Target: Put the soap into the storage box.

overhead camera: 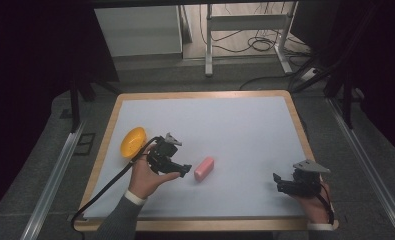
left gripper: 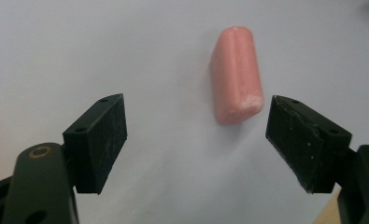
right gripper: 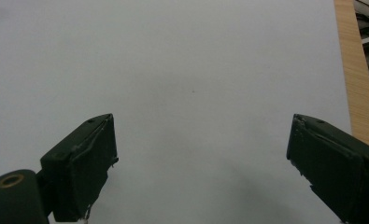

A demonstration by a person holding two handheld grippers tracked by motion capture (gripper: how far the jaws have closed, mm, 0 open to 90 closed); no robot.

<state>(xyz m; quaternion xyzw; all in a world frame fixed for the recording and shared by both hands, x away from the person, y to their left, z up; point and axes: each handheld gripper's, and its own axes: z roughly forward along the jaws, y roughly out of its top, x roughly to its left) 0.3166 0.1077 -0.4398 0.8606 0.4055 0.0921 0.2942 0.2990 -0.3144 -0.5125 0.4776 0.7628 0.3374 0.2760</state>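
Note:
A pink soap-like bar (overhead camera: 204, 168) lies on the white table mat (overhead camera: 225, 130), a little left of the middle. My left gripper (overhead camera: 185, 170) is held just left of it, open, pointing at the bar. In the left gripper view the pink bar (left gripper: 235, 74) lies just beyond the wide-apart jaws, nearer the right one, and nothing is between them. An orange bowl (overhead camera: 132, 141) sits tipped at the mat's left edge, behind the left hand. My right gripper (overhead camera: 276, 179) rests near the front right corner, open, with bare mat between its jaws (right gripper: 201, 140).
The wooden table rim (overhead camera: 295, 107) frames the mat. A black cable (overhead camera: 102, 192) trails from the left gripper off the front left. Beyond the table are a metal frame's legs (overhead camera: 208, 45) and floor cables.

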